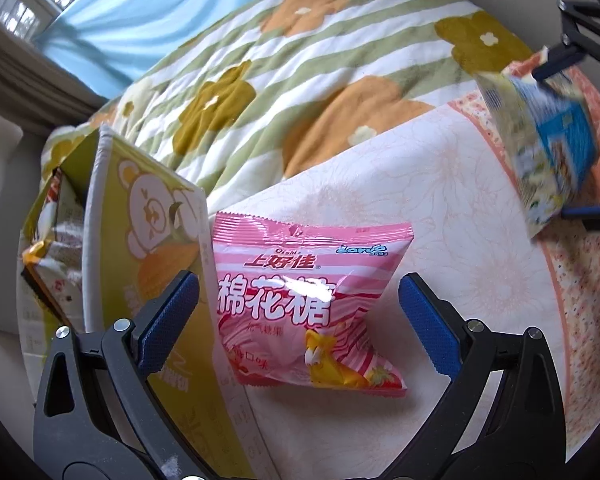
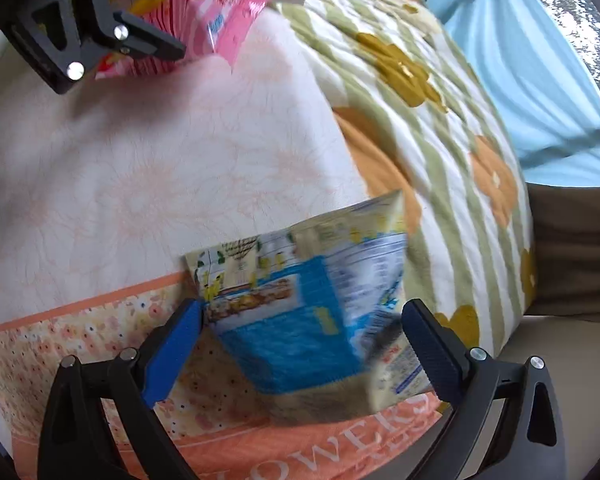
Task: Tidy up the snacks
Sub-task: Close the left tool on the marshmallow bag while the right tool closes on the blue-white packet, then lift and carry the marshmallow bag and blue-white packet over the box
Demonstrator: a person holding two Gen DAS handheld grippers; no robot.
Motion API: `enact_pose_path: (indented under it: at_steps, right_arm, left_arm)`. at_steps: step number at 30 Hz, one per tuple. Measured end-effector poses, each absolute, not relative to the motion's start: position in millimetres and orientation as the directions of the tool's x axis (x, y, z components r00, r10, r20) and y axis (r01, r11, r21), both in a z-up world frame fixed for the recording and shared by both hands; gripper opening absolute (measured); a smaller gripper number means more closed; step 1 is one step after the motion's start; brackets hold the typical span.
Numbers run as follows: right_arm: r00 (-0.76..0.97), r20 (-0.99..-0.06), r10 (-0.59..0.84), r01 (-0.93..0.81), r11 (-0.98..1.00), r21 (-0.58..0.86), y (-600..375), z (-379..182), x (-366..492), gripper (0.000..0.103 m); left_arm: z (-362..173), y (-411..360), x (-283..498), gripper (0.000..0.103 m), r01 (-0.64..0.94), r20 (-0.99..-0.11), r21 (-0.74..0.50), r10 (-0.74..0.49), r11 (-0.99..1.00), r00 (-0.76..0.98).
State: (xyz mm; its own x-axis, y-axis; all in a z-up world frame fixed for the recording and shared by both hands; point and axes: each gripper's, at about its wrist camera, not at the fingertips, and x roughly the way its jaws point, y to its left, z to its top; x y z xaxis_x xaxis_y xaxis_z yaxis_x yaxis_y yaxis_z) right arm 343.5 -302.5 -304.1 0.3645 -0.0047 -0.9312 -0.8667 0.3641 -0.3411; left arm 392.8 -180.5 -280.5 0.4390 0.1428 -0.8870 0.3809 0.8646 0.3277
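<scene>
A pink marshmallow snack bag lies on the white floral cloth, between the open fingers of my left gripper, which do not touch it. It also shows in the right wrist view. A yellow-green bear-print storage box stands to its left with snack packets inside. A blue and cream snack bag sits between the wide-open fingers of my right gripper, blurred, above the cloth's orange border; whether the pads touch it is unclear. It also shows in the left wrist view.
A striped quilt with orange and mustard flowers covers the bed behind the cloth. A blue curtain and a window are beyond it. The cloth's orange border reads FLOWERS.
</scene>
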Motion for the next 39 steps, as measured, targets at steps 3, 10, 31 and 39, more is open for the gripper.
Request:
enact_pose_path:
  at_steps: [3, 10, 31, 39]
  right_arm:
    - [0.344, -0.939, -0.003, -0.872, 0.370, -0.320, -303.7, -308.7, 349.3, 0.099]
    - [0.276, -0.961, 0.012, -0.872, 0.424, -0.245, -306.4, -315.4, 363.0, 0.099]
    - [0.196, -0.977, 0.088, -0.742, 0.664, -0.089, -322.4, -306.3, 371.8, 0.053]
    - [0.249, -0.964, 0.094, -0.618, 0.781, -0.083, -330.1, -270.4, 366.3, 0.052]
  left_arm:
    - [-284.9, -184.6, 394.3, 0.094, 0.402, -0.897, 0.322, 0.140, 0.857, 0.420]
    - [-300.5, -177.3, 400.6, 0.094, 0.345, -0.904, 0.351, 0.219, 0.871, 0.368]
    - [-300.2, -168.4, 378.9, 0.051, 0.332, -0.936, 0.259, 0.150, 0.907, 0.319]
    - [-264.8, -174.1, 368.6, 0.051, 0.304, -0.913, 0.242, 0.110, 0.922, 0.394]
